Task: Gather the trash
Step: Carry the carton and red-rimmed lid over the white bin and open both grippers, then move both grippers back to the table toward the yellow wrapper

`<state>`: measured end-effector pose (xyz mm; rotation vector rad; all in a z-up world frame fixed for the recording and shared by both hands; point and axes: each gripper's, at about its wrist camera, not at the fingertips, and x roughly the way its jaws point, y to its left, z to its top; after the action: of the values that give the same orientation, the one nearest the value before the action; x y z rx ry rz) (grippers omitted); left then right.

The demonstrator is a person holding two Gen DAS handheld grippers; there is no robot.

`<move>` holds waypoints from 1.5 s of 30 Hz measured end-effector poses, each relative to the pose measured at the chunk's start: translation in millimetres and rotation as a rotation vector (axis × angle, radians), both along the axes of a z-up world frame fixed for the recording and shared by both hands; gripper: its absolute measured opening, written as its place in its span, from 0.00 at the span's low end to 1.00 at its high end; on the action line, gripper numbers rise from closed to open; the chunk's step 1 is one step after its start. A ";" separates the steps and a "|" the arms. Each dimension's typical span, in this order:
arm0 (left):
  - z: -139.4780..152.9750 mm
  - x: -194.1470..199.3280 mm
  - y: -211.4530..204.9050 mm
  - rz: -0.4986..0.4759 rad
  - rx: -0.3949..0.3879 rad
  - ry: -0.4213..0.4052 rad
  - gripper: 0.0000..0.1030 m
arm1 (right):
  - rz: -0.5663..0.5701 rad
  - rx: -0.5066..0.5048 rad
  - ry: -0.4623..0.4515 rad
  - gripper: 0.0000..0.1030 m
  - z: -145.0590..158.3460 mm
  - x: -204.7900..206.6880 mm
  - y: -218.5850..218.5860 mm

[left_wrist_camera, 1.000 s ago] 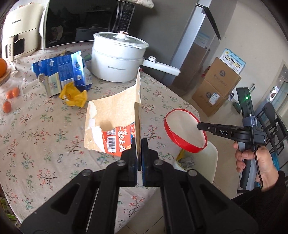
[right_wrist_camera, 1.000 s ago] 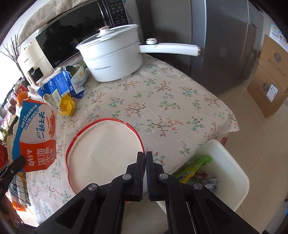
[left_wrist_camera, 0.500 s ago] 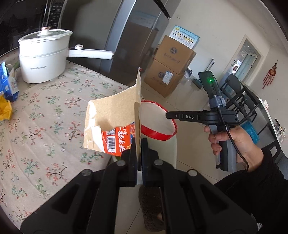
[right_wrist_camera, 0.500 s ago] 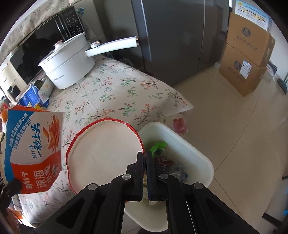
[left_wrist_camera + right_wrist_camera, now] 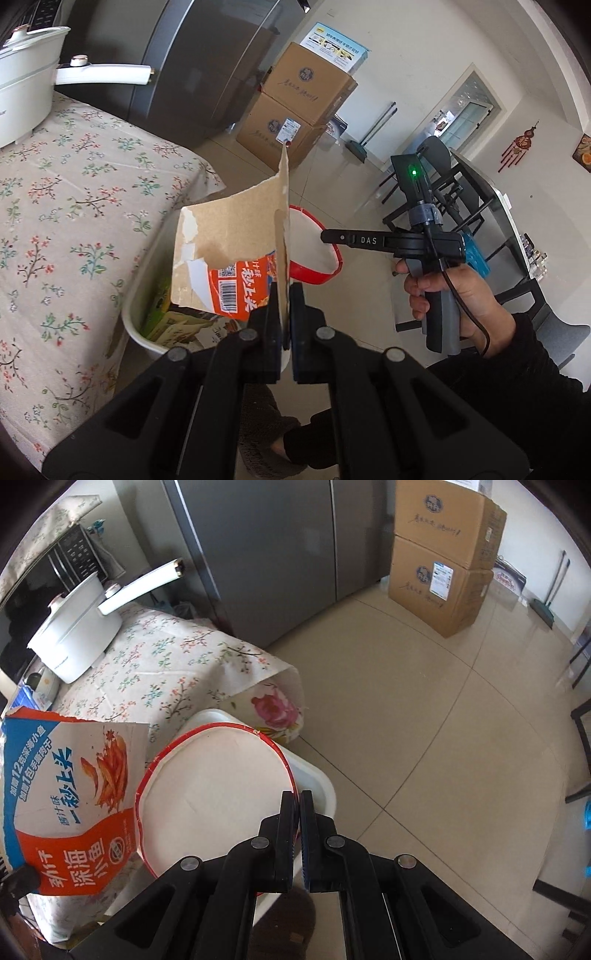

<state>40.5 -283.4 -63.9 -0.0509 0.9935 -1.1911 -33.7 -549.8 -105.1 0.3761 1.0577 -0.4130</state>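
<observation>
1. Grip: left gripper (image 5: 286, 295) stays clenched on the torn snack carton (image 5: 236, 258); right gripper (image 5: 298, 805) pinches the red-rimmed paper lid (image 5: 214, 794).
2. Both pieces hang over the white bin (image 5: 317, 779) beside the table (image 5: 74, 192); centre them, lower slightly, then release.

Left gripper (image 5: 286, 317): jaws pinched tight on a thin card edge, fingers (image 5: 266, 332) upright and parallel, aimed forward and down. Right gripper (image 5: 297, 812): jaws likewise clamped, on a red rim, tilted steeply downward. From the left view, seen side-on, held level with its tip pointing left, a green light lit on its upright top part. Right hand (image 5: 452, 295) wrapped round the grey grip below it, fingers curled, cable trailing over the wrist, dark sleeve (image 5: 517, 373) covering the forearm.
</observation>
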 end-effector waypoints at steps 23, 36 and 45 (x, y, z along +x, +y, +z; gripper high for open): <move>-37.6 11.3 2.5 0.133 0.262 -0.137 0.71 | -0.016 0.004 0.023 0.04 -9.1 -2.9 -8.9; -29.3 28.6 49.5 0.272 0.398 -0.227 0.81 | 0.051 0.017 0.039 0.19 -9.0 29.2 23.0; -19.9 39.8 87.7 0.343 0.409 -0.238 0.82 | 0.086 -0.005 0.020 0.47 0.5 45.3 47.9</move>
<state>80.3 -195.7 -83.9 0.2315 0.9549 -0.6501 11.5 -501.9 -104.5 0.3216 1.0878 -0.3432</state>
